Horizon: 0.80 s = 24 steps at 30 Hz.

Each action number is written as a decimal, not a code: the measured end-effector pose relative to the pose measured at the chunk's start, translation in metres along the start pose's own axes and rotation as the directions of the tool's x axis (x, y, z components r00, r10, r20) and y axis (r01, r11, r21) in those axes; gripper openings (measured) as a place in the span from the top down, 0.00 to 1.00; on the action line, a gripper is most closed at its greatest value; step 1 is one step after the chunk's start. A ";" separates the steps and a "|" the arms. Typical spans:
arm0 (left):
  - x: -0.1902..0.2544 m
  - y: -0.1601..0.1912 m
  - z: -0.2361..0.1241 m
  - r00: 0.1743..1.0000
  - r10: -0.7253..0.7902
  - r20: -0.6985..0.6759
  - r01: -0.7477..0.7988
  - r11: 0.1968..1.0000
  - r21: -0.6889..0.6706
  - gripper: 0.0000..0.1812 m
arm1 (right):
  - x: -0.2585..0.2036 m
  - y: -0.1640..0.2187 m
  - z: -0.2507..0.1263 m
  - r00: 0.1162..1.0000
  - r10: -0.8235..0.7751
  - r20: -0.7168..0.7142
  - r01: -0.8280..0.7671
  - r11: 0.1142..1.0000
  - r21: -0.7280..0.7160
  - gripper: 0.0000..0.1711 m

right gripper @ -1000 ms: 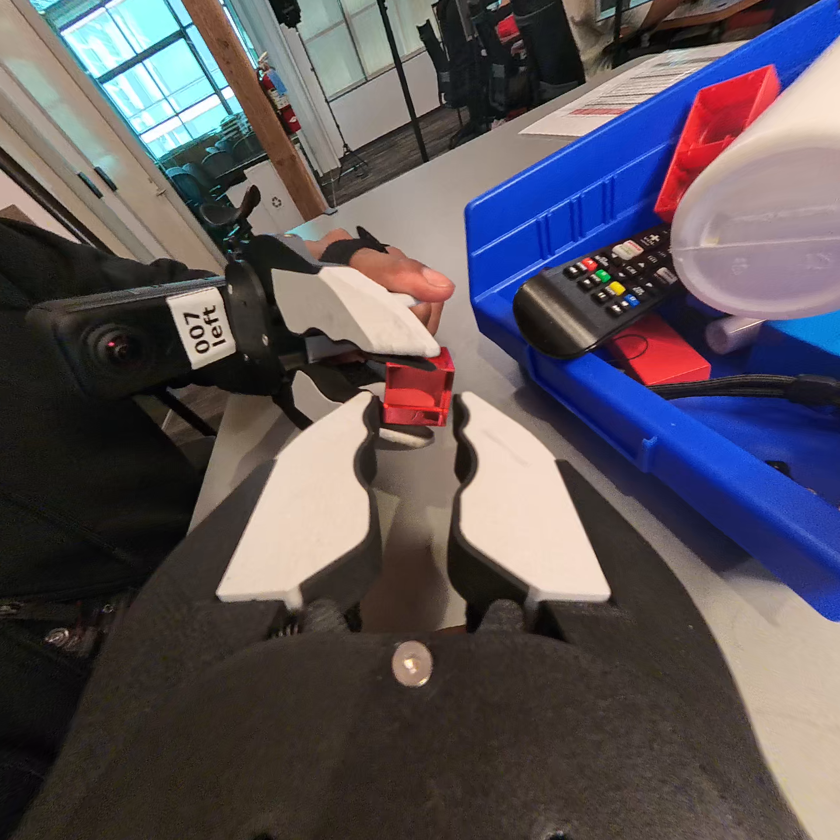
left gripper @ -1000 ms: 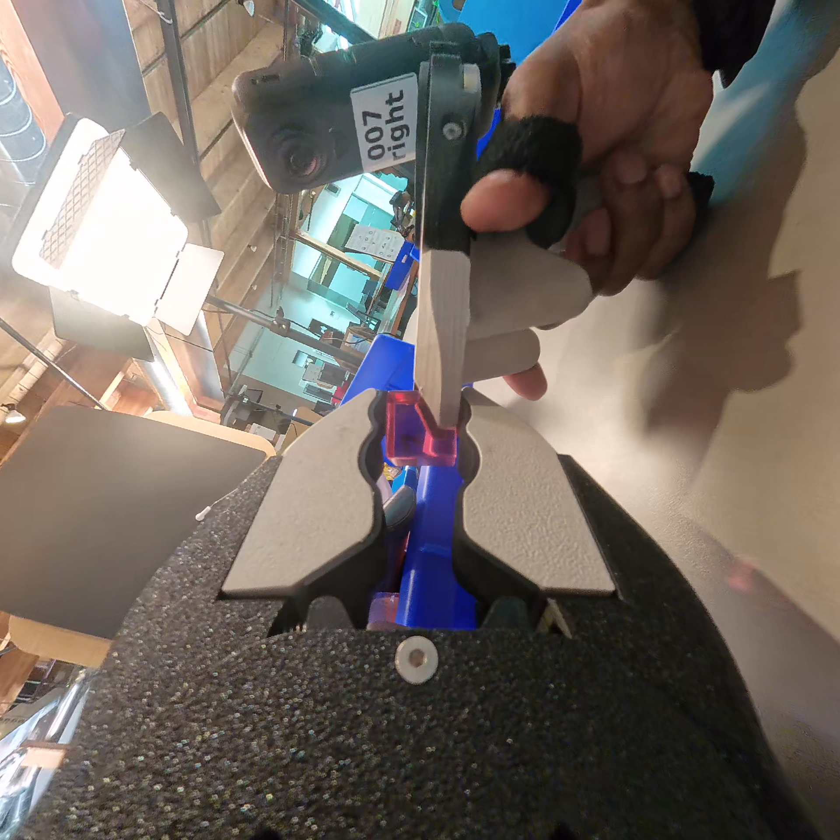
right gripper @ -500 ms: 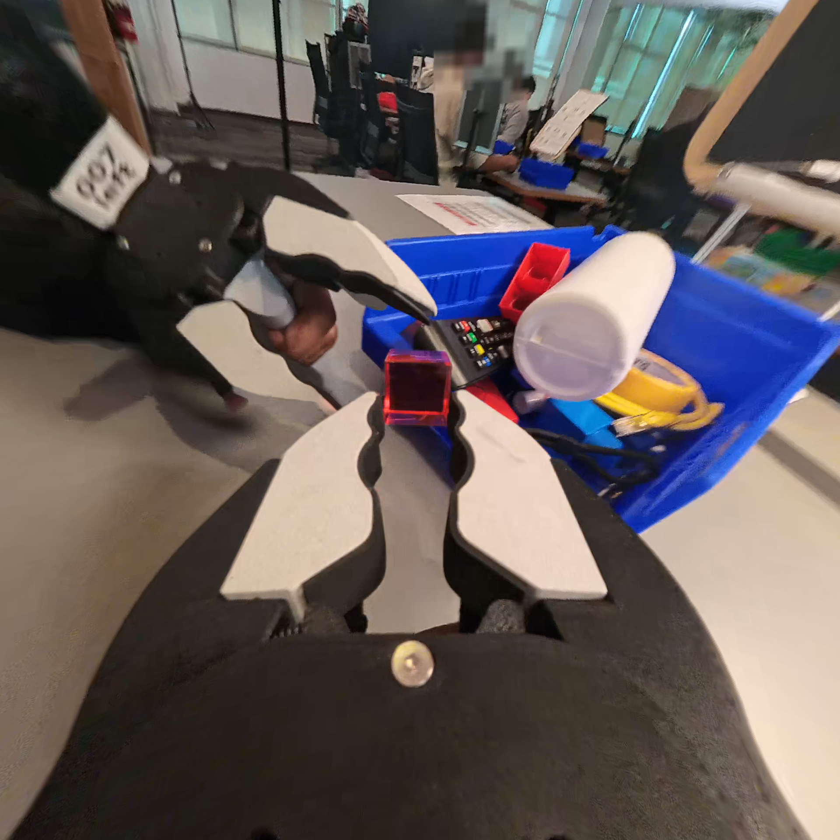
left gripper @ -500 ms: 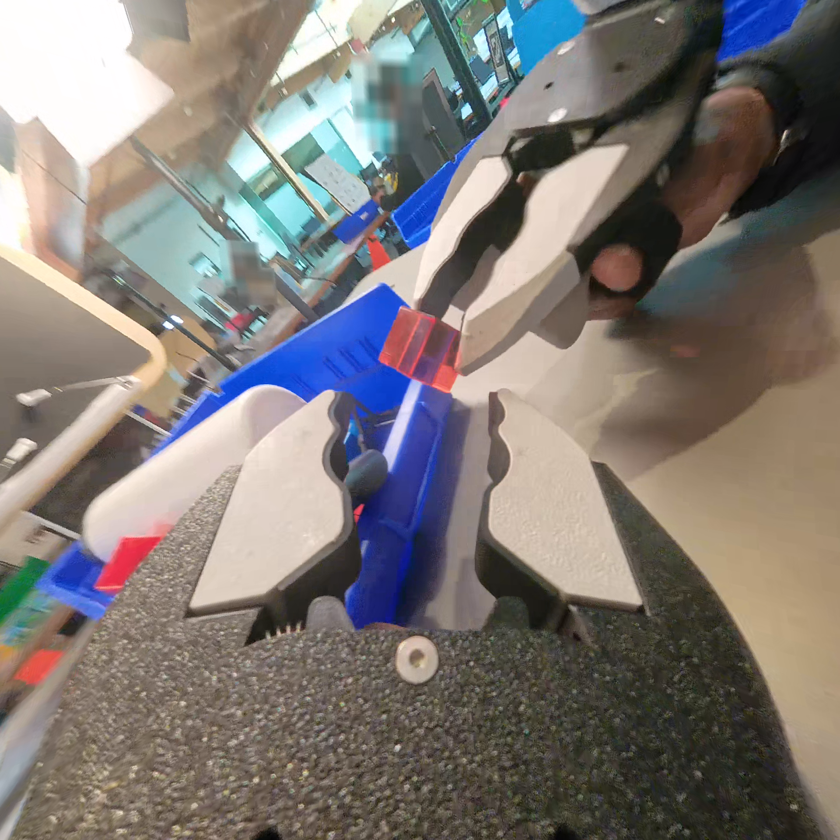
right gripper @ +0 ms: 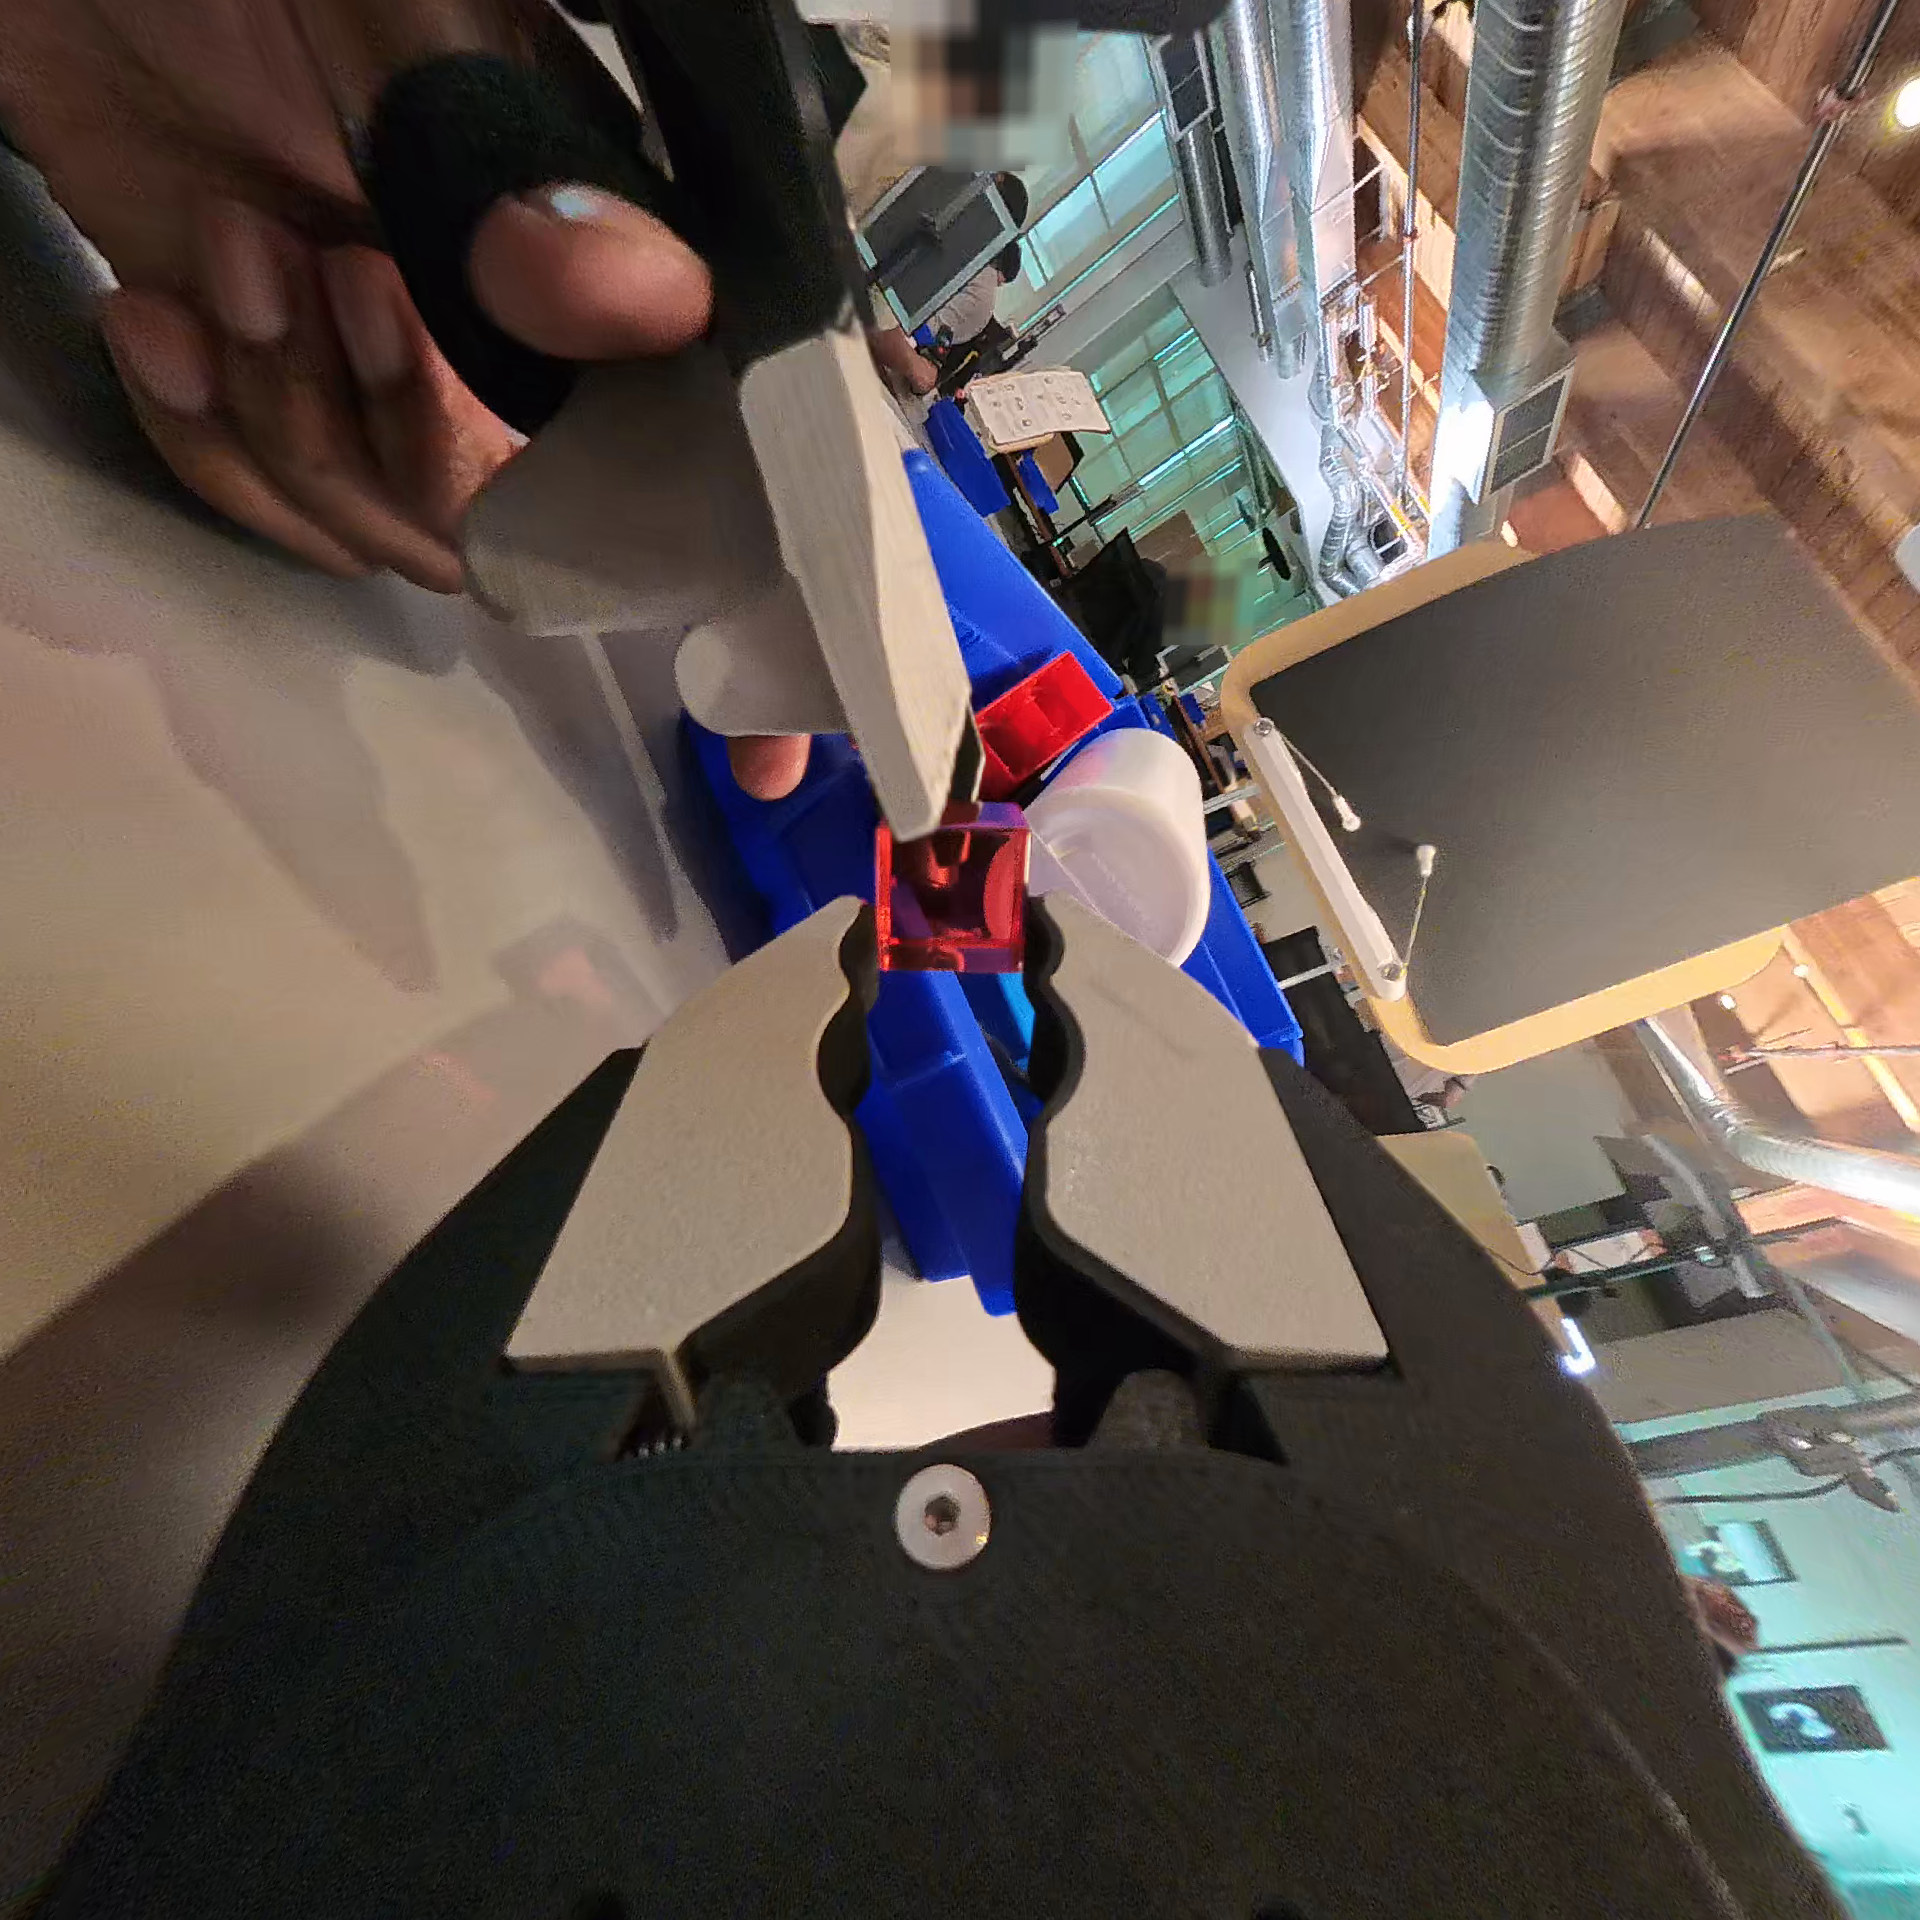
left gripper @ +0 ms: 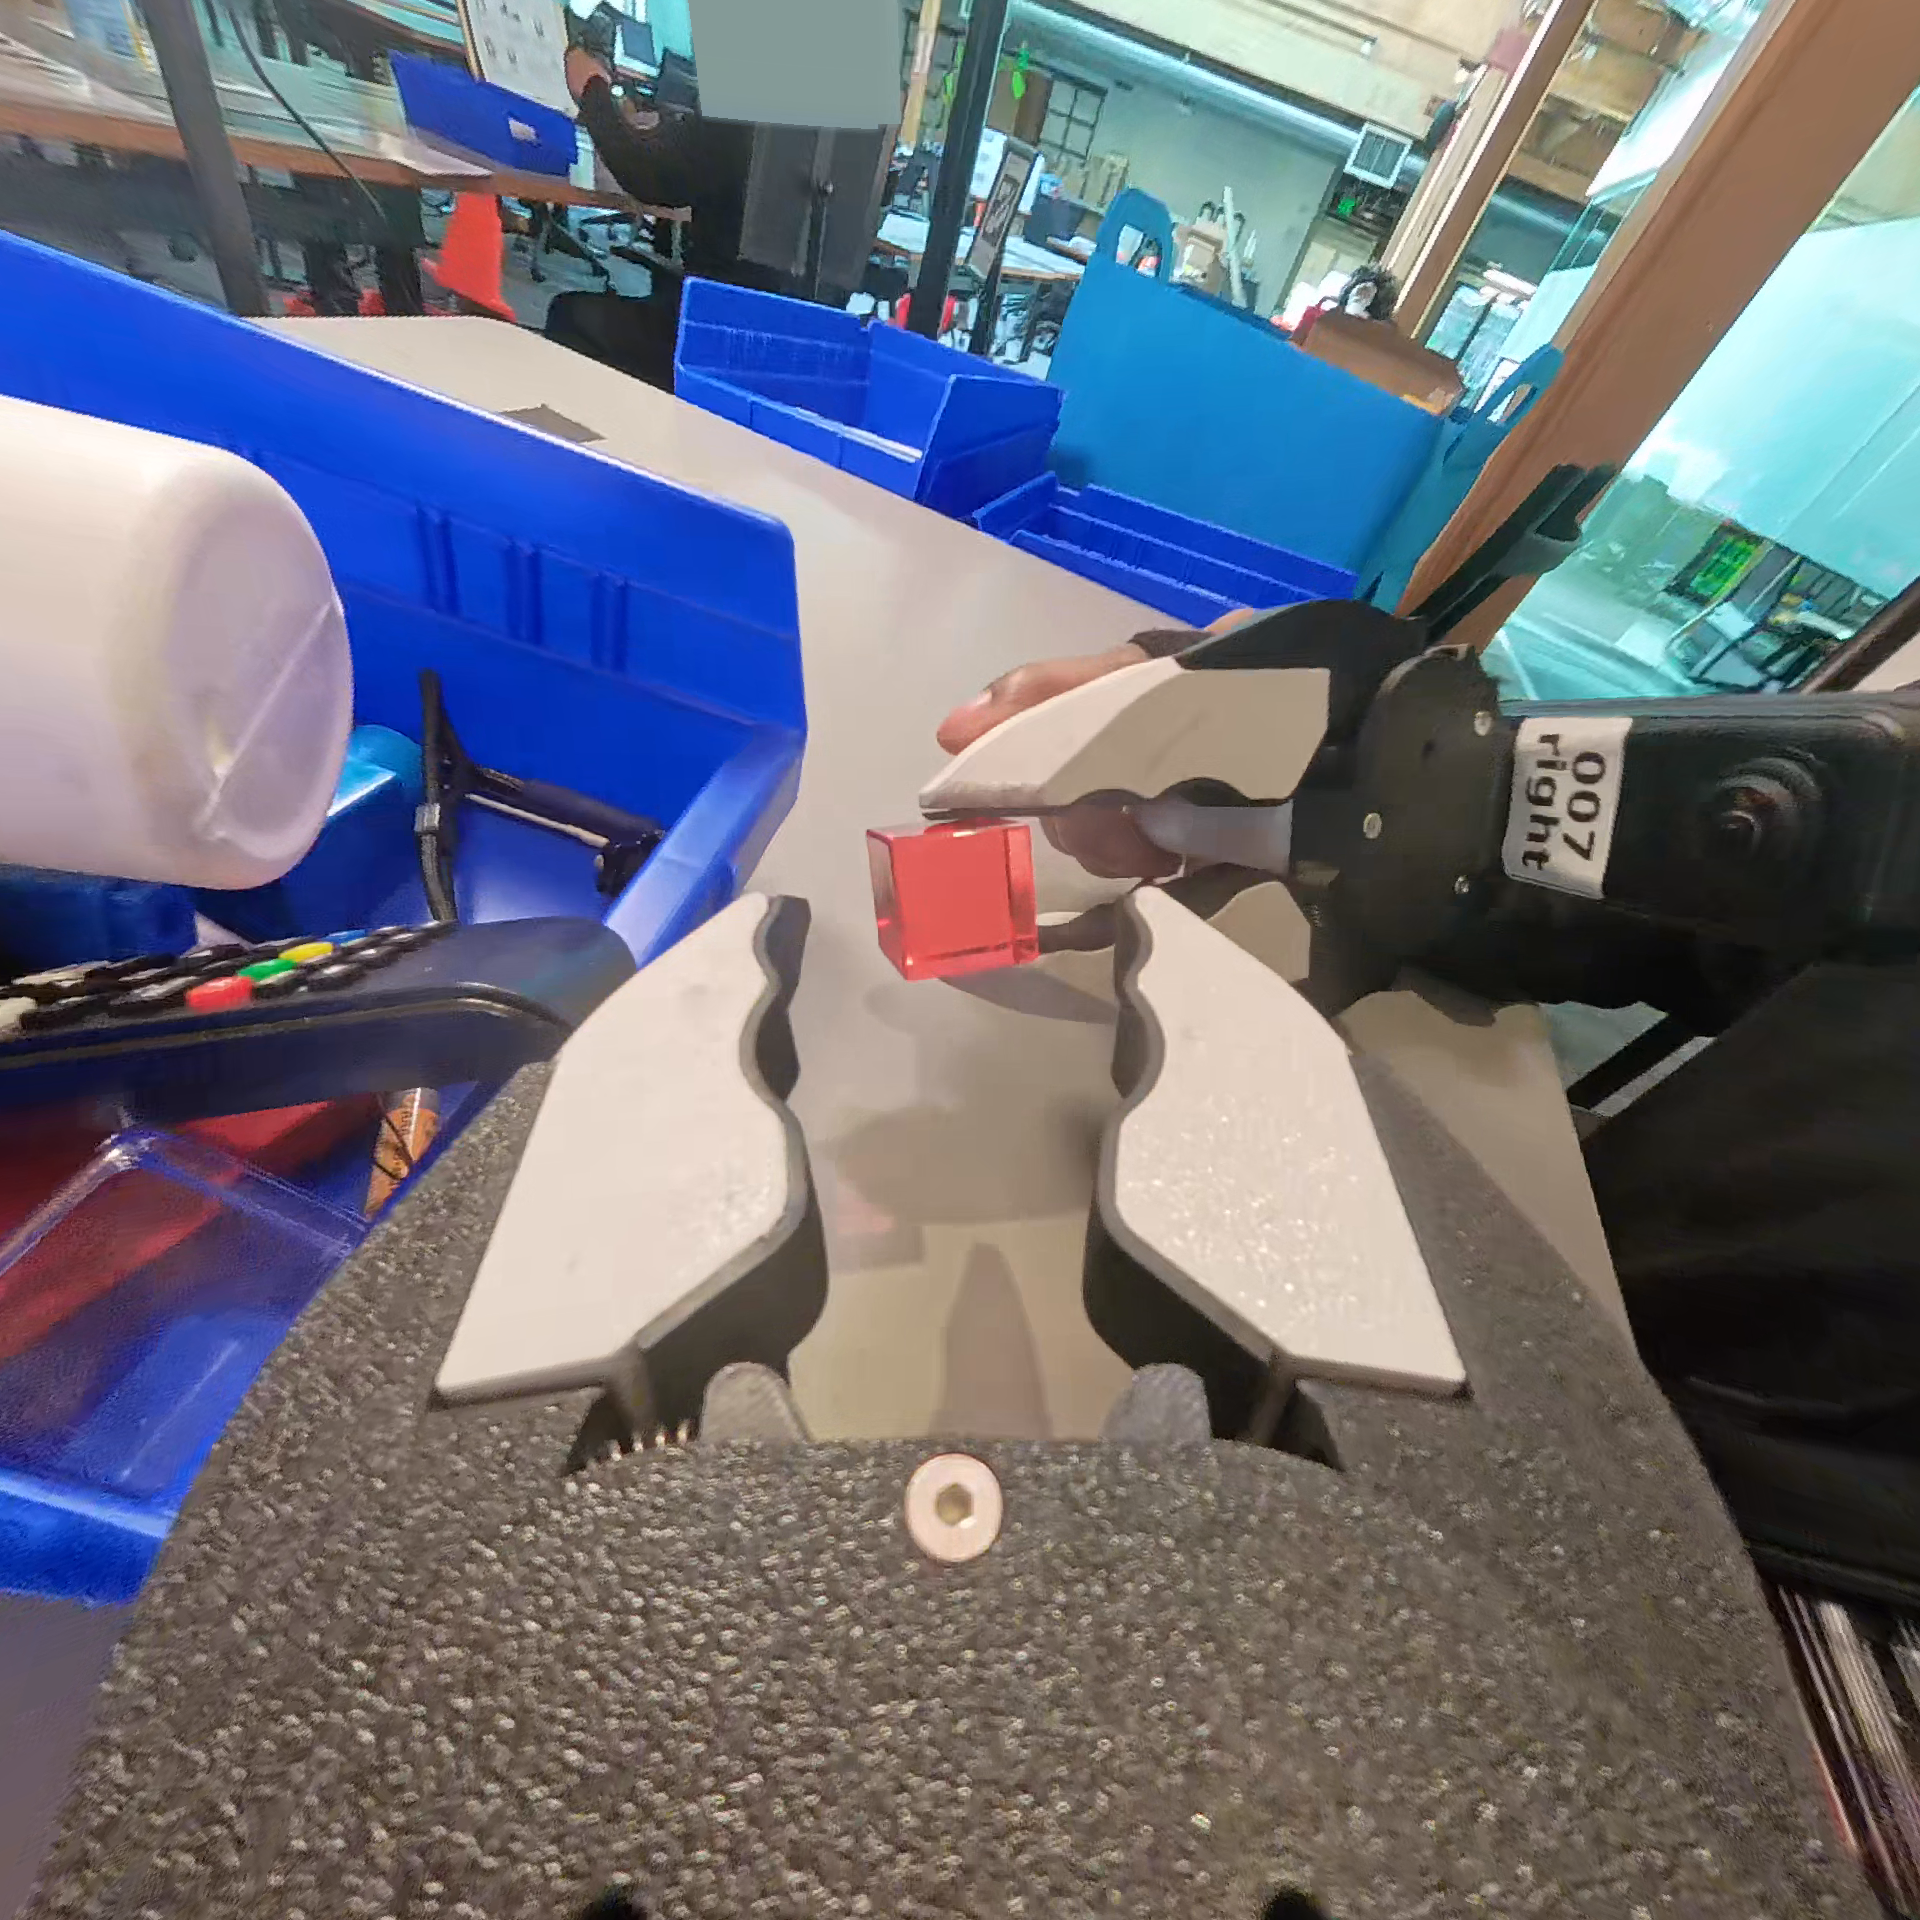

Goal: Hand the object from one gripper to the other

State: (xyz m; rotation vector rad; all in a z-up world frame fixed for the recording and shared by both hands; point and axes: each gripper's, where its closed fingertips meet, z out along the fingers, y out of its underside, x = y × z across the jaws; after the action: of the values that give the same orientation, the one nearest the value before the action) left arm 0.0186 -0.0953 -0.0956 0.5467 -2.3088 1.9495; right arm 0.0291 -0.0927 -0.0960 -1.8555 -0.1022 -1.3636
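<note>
right gripper [right gripper: 951, 935] clamping red cube [left gripper: 956, 899] at fingertips, above grey table [left gripper: 935, 582] | left gripper [left gripper: 956, 945] standing open, cube just ahead of tips, not touching | blue bin [left gripper: 582, 603] close on left, free table on right | lower right finger hiding behind cube

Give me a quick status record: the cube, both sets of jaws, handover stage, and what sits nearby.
object: red translucent cube
holder: right gripper, jaws shut on the cube at their tips
left gripper: jaws open wide, the cube just ahead of their tips, not clamped
cube height: off the grey table
nearby: blue bin on the left gripper's left, holding a remote control and a white cylinder
handover: not yet done
</note>
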 end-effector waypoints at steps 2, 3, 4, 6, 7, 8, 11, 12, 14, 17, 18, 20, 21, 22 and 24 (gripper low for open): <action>-0.002 0.001 0.001 0.999 0.017 0.043 -0.017 1.000 -0.008 0.71 | -0.002 -0.002 0.000 0.999 -0.036 -0.013 0.036 0.999 0.000 0.85; -0.002 0.002 0.002 0.998 0.029 0.058 -0.028 1.000 -0.013 0.72 | -0.003 -0.004 0.000 0.998 -0.053 -0.018 0.053 0.999 0.005 0.85; -0.001 0.003 0.002 0.997 0.040 0.062 -0.039 0.999 -0.019 0.73 | -0.004 -0.006 0.000 0.998 -0.067 -0.023 0.067 0.998 0.012 0.85; -0.002 0.004 0.003 0.995 0.052 0.081 -0.050 0.998 -0.032 0.76 | -0.004 -0.009 -0.001 0.996 -0.086 -0.039 0.087 0.996 0.018 0.85; -0.001 0.004 0.003 0.994 0.062 0.086 -0.059 0.998 -0.030 0.79 | -0.004 -0.010 -0.001 0.994 -0.095 -0.047 0.096 0.995 0.019 0.85; -0.001 0.004 0.002 0.994 0.072 0.088 -0.070 0.997 -0.027 0.84 | -0.004 -0.010 -0.001 0.993 -0.104 -0.054 0.106 0.994 0.018 0.85; 0.000 0.003 0.001 0.984 0.141 0.107 -0.139 0.990 -0.028 0.85 | -0.004 -0.011 -0.001 0.992 -0.111 -0.061 0.112 0.993 0.023 0.85; -0.001 0.003 0.000 0.974 0.188 0.123 -0.186 0.982 -0.029 0.85 | -0.004 -0.011 -0.001 0.994 -0.093 -0.053 0.095 0.995 0.026 0.85; -0.005 0.000 -0.003 0.934 0.306 0.184 -0.305 0.952 -0.033 0.85 | -0.004 -0.011 -0.002 1.000 -0.004 -0.013 0.004 0.999 0.040 0.85; -0.012 -0.004 -0.008 0.812 0.511 0.284 -0.510 0.856 -0.081 0.85 | -0.001 -0.006 -0.003 0.970 0.226 0.088 -0.231 0.972 0.047 0.84; -0.014 -0.005 -0.010 0.755 0.578 0.310 -0.577 0.810 -0.105 0.85 | -0.001 -0.004 -0.003 0.944 0.305 0.128 -0.312 0.949 0.040 0.82; -0.017 -0.007 -0.013 0.631 0.694 0.347 -0.689 0.707 -0.159 0.85 | 0.001 -0.003 -0.004 0.864 0.458 0.209 -0.473 0.881 0.029 0.81; -0.018 -0.007 -0.014 0.572 0.739 0.356 -0.731 0.656 -0.186 0.85 | 0.001 -0.003 -0.005 0.811 0.528 0.252 -0.550 0.835 0.017 0.80; -0.018 -0.006 -0.014 0.520 0.775 0.359 -0.763 0.611 -0.211 0.85 | 0.002 -0.006 -0.005 0.753 0.588 0.295 -0.618 0.786 0.007 0.79; -0.016 -0.005 -0.013 0.445 0.821 0.357 -0.805 0.541 -0.242 0.85 | 0.002 -0.012 -0.008 0.616 0.691 0.378 -0.737 0.675 -0.033 0.77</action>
State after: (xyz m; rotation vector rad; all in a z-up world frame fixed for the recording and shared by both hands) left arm 0.0332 -0.0798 -0.0927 -0.3112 -3.3380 2.2600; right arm 0.0180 -0.0904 -0.0871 -1.7234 0.3413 -0.4271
